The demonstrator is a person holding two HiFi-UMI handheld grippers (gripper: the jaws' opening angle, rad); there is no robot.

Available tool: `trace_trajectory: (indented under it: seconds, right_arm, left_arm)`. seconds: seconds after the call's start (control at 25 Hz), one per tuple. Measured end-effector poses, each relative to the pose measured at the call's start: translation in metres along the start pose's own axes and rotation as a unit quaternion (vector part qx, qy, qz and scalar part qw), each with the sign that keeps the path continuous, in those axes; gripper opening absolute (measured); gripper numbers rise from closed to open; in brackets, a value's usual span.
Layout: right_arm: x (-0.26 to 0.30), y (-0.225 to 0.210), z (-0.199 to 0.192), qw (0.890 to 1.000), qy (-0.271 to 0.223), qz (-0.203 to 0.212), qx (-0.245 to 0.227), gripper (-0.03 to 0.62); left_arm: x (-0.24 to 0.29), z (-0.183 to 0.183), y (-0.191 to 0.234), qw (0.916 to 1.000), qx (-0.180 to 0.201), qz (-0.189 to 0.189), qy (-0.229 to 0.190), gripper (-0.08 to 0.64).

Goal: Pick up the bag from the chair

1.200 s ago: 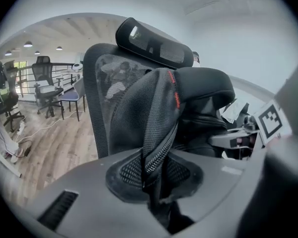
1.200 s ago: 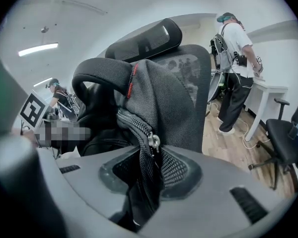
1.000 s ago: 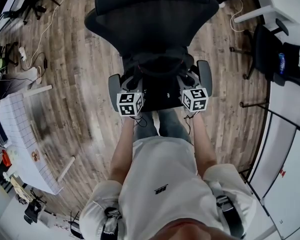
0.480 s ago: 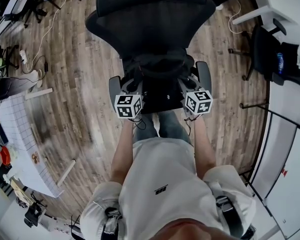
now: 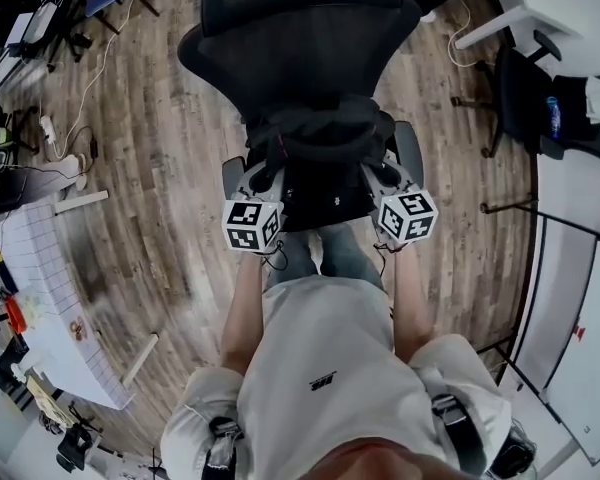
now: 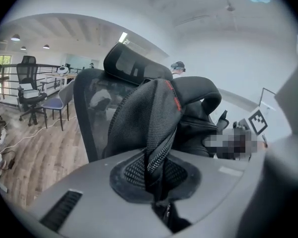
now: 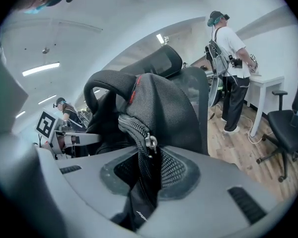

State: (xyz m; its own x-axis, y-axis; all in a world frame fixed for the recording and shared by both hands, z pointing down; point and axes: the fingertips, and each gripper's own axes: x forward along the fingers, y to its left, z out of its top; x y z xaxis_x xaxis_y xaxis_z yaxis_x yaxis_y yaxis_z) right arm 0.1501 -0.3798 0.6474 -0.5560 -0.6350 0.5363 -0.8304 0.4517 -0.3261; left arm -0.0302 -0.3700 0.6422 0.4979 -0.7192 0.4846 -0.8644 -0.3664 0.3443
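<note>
Left gripper (image 6: 155, 185) is clamped nearly shut on a fold of the black bag (image 5: 320, 153) by its zip. Right gripper (image 7: 145, 178) is clamped narrow on the opposite zipped edge. The bag is between them at the chair (image 5: 300, 38) seat, against the backrest. Risk: either thin fabric pinch may slip under load, tilting or dropping the bag; a loose strap could snag an armrest (image 5: 410, 146).

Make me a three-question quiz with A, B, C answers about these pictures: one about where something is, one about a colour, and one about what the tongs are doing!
1. Where is the black fabric backpack?
A) in front of the backrest of the black mesh office chair
B) on a shelf
C) on a bed

2. What colour is the wooden plank floor?
A) green
B) brown
C) white

3. The left tongs and right tongs are:
A) wide open
B) lying down
C) shut on the backpack

Answers:
1 A, the head view shows it there.
2 B, brown planks surround the chair.
3 C, each gripper view shows bag fabric pinched.
</note>
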Motion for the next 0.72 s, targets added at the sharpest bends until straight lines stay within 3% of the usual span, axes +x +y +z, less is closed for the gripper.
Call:
trace_trajectory:
  seconds: [0.36,0.72]
  right_arm:
    - [-0.057,0.041,0.027,0.997,-0.043,-0.045,-0.039,0.063]
    - [-0.144,0.083,0.043,0.991,-0.114,-0.069,-0.034,0.057]
  left_arm:
    - [-0.049,0.033,-0.027,0.9956,0.047,-0.072,-0.037,0.022]
    - [-0.112,0.061,-0.080,0.9838,0.083,-0.139,-0.076,0.021]
